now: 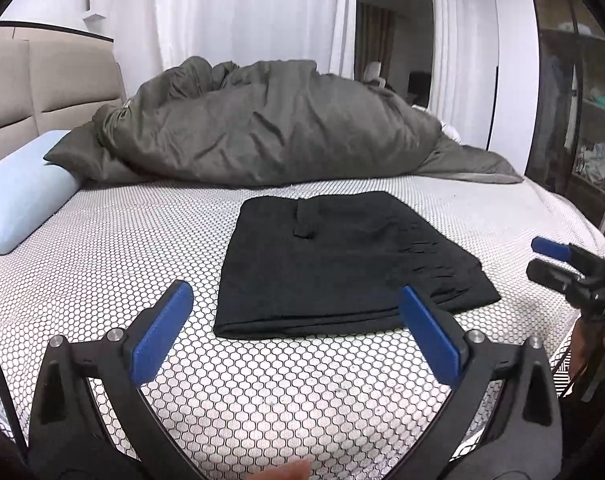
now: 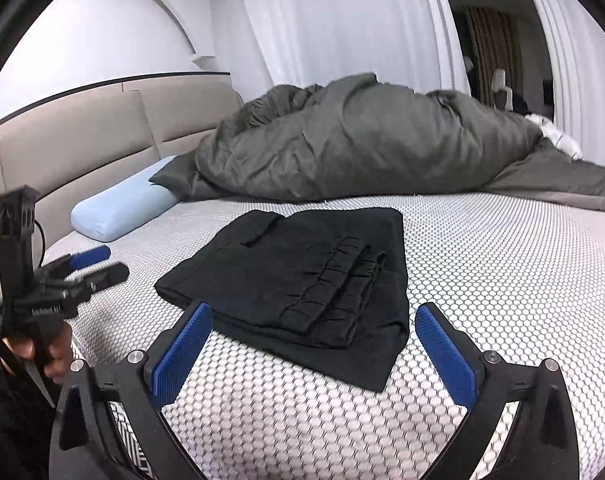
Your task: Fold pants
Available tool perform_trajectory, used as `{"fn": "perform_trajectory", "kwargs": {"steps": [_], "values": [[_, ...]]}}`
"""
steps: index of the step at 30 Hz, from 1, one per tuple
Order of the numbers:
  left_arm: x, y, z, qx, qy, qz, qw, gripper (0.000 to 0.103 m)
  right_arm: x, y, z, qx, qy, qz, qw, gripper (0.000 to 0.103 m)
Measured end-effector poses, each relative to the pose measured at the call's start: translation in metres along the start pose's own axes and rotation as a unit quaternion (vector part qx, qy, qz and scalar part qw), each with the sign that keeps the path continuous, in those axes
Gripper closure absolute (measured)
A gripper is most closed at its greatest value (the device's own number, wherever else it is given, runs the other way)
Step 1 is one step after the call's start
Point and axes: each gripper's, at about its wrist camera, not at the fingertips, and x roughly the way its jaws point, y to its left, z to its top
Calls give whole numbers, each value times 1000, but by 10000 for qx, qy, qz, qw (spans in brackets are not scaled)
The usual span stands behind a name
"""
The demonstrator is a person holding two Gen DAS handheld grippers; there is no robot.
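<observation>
Black pants (image 1: 342, 264), folded into a flat rectangle (elastic waistband on top), lie on the honeycomb-patterned bed cover (image 1: 142, 240) before a heaped grey duvet (image 1: 270, 128), with the left gripper (image 1: 296, 304) and right gripper (image 2: 314, 320) both spread wide, empty, just short of the cloth.

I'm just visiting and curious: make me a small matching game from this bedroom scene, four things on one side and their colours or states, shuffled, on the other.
Things:
1. pants
2. pillow
3. duvet
4. left tongs

Descriptions:
A. pale blue, by the headboard
B. wide open, holding nothing
C. black, folded flat on the mattress
D. grey-green, heaped at the far side of the bed

Pairs: 1-C, 2-A, 3-D, 4-B
</observation>
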Motion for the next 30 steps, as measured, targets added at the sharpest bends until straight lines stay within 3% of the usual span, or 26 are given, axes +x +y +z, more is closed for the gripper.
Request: {"fn": "perform_trajectory", "kwargs": {"steps": [11, 30], "values": [[-1, 9, 1, -292, -32, -126, 9995, 0, -9, 3, -9, 75, -102, -20, 9999, 0], [7, 11, -2, -41, 41, -160, 9999, 0, -16, 14, -9, -115, -312, -89, 9994, 0]]}}
